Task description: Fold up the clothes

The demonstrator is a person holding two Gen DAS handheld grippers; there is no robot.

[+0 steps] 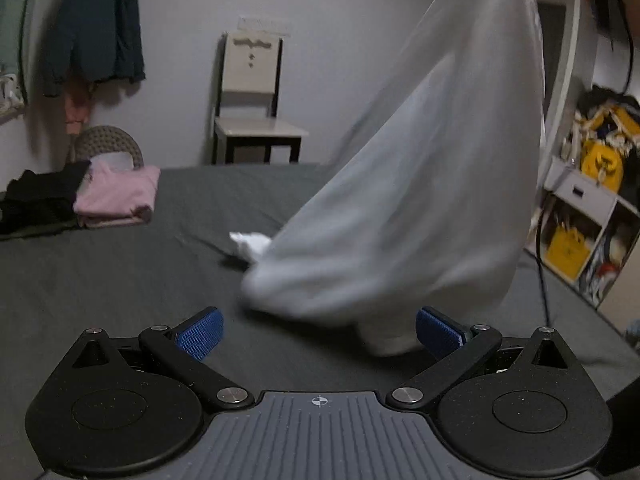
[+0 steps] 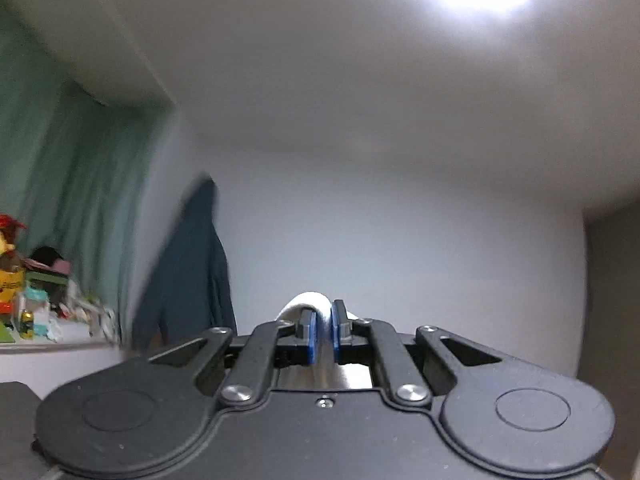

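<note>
A white garment (image 1: 420, 184) hangs blurred from the upper right in the left wrist view, its lower end dragging on the dark grey bed sheet (image 1: 120, 280). My left gripper (image 1: 318, 330) is open just above the sheet, blue pads wide apart, the cloth's lowest fold lying by the right pad (image 1: 438, 330). In the right wrist view my right gripper (image 2: 324, 330) points up toward wall and ceiling, shut on a bunched white fold of the garment (image 2: 310, 300) that sticks out above the pads.
A folded pink garment (image 1: 116, 196) and dark clothes (image 1: 36, 200) lie at the bed's far left. A chair (image 1: 252, 100) stands against the wall, a dark jacket (image 1: 100, 24) hangs at left, and a cluttered shelf (image 1: 588, 200) stands right. A small white piece (image 1: 250, 244) lies mid-bed.
</note>
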